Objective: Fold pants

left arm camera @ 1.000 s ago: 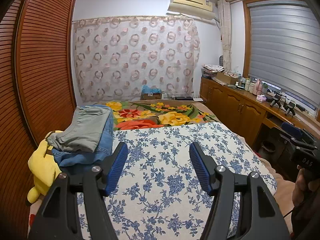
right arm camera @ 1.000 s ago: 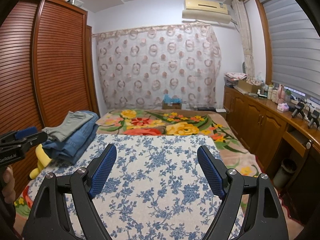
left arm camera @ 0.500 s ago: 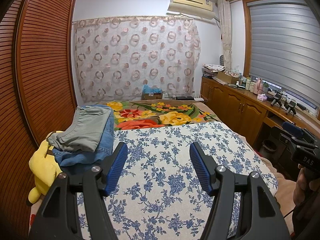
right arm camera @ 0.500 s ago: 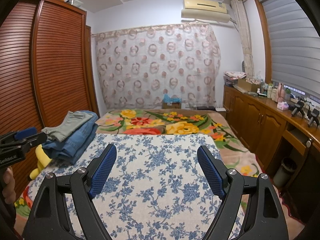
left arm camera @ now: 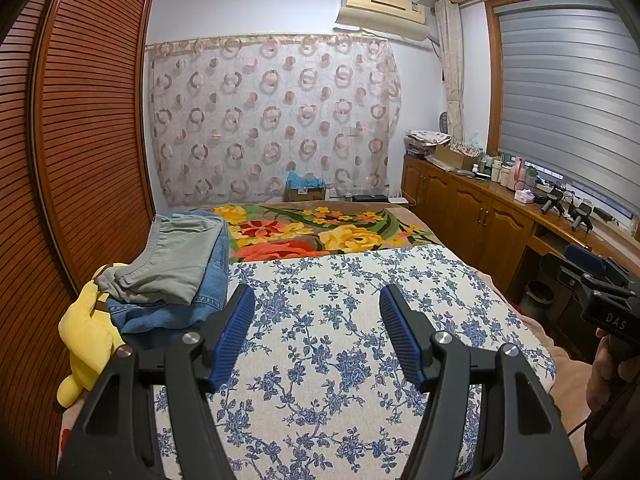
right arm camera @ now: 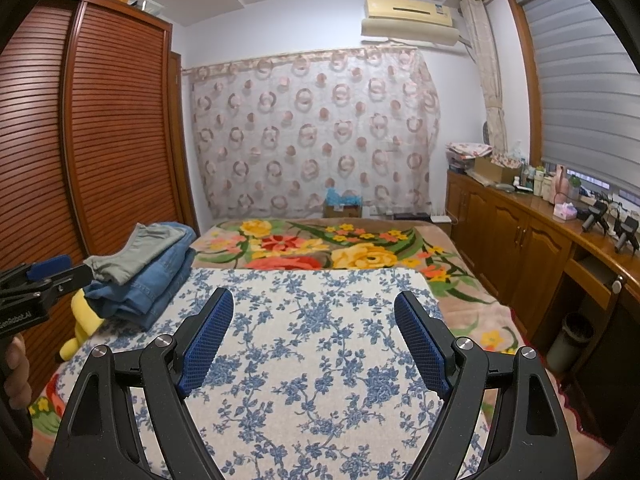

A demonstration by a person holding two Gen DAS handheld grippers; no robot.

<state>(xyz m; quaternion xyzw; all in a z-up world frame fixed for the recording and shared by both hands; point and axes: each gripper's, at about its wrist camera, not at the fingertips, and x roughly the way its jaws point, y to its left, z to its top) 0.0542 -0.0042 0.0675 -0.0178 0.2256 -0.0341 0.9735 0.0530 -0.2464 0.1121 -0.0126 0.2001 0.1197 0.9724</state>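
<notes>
Denim and grey cloth, folded: a stack of pants [left arm camera: 172, 276] at the left edge of the bed [left arm camera: 560, 384], grey pair on top, blue jeans beneath, resting partly on the blue-flowered cover [left arm camera: 340, 344].

Yellow plush toy [left arm camera: 86, 336]: left of the stack, touching it, hanging toward the bed's edge by the slatted wooden wardrobe doors [left arm camera: 80, 140].

Left gripper [left arm camera: 317, 332]: near end of the bed, above the flowered cover, jaws apart with nothing between them; the pants lie just to its left.

Right gripper [right arm camera: 313, 336]: further right, also over the cover, jaws spread wide and empty, well apart from the pants.

Floral blanket [right arm camera: 340, 248]: far half of the bed, orange and yellow blooms.

Far wall: ring-patterned curtain [right arm camera: 312, 132], air conditioner [right arm camera: 408, 16] above.

Right side: wooden desk [right arm camera: 532, 216] with bottles and boxes, under a blind.
</notes>
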